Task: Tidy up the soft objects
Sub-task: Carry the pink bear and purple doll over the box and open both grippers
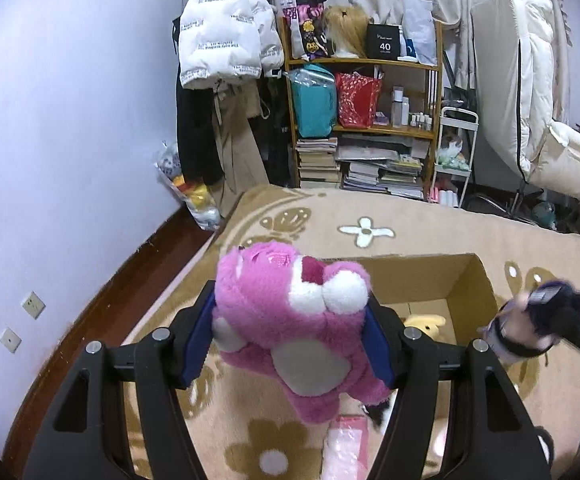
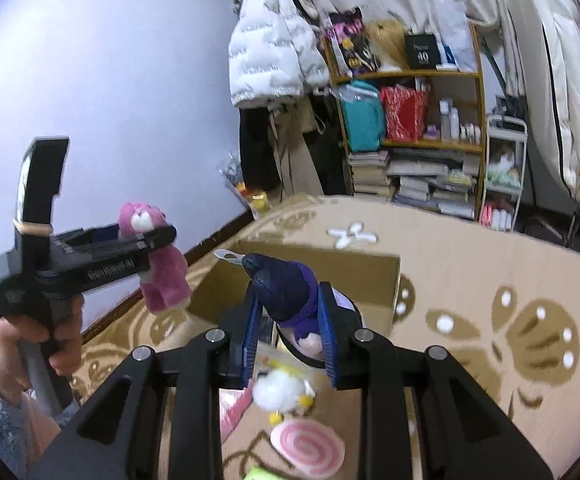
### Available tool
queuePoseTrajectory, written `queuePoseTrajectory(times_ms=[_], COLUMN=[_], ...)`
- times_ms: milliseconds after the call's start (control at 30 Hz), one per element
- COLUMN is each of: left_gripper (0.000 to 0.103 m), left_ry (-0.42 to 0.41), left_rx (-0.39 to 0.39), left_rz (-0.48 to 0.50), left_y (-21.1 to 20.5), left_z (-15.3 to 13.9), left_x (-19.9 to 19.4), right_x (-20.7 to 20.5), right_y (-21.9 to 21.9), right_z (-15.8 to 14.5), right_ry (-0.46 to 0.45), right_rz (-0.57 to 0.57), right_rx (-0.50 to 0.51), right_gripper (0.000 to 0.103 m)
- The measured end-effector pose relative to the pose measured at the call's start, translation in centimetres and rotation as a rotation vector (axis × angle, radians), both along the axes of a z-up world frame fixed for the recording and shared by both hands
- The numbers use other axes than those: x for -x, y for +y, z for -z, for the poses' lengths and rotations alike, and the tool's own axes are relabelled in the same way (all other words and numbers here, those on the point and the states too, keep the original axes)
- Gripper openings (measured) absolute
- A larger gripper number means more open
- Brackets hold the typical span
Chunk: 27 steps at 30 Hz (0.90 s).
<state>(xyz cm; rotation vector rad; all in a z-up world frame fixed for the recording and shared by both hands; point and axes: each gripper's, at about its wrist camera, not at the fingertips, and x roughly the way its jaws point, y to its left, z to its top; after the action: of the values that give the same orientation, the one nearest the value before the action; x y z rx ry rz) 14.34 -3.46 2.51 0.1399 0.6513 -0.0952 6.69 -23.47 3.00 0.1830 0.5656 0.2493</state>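
My left gripper is shut on a pink plush bear and holds it in the air left of an open cardboard box. The bear also shows in the right wrist view, clamped in the left gripper. My right gripper is shut on a dark blue and purple plush doll, held above the box. A yellow plush lies inside the box.
On the beige flower rug lie a white duck plush, a pink swirl plush and a pink packet. A bookshelf, a hanging white jacket, a white cart and a chair stand behind.
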Motion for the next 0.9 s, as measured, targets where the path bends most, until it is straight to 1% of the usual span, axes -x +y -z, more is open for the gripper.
queuePoseTrajectory(times_ms=[167,267,367,467,533,633,733,833,900], left_gripper=[0.064,0.064,0.065,0.065,0.065,0.065,0.065,0.066,0.066], left_ry=[-0.009,-0.017,-0.028,-0.01,0.014,0.026,0.043,0.042,0.032], left_rx=[0.019,0.0,-0.026,-0.047,-0.041,-0.043,-0.026,-0.044,-0.042], left_rz=[0.004,0.021,0.037,0.038,0.049,0.049,0.054,0.058,0.059], left_y=[-0.4,-1.1,-2.1,-2.7,-3.0,-3.2,-3.3,-3.6,-3.7], left_z=[0.7,1.3,1.8,2.6,3.2,4.0,4.8,5.3,5.3], left_x=[-1.0,-1.7,-2.4,-2.7,-3.0,-3.5,-3.7,-3.9,-3.9], right_x=[-1.7,-2.7,-3.6,-4.2,-4.7,-5.4,-5.8,-6.3,-6.6], right_y=[0.6,0.8,1.0,0.9,0.8,0.7,0.5,0.4,0.3], right_z=[-1.0,-0.8,0.0,1.0,1.6,2.6,3.5,4.4,4.9], right_ry=[-0.035,-0.046,-0.04,-0.035,-0.025,-0.008,0.01,0.035,0.046], right_rz=[-0.019,-0.032,-0.035,-0.042,-0.048,-0.05,-0.049,-0.051,-0.053], right_rx=[0.03,0.052,0.073,0.091,0.09,0.087,0.077,0.067,0.071], right_gripper=[0.028,0.028,0.028,0.028,0.028,0.029,0.029,0.029,0.029])
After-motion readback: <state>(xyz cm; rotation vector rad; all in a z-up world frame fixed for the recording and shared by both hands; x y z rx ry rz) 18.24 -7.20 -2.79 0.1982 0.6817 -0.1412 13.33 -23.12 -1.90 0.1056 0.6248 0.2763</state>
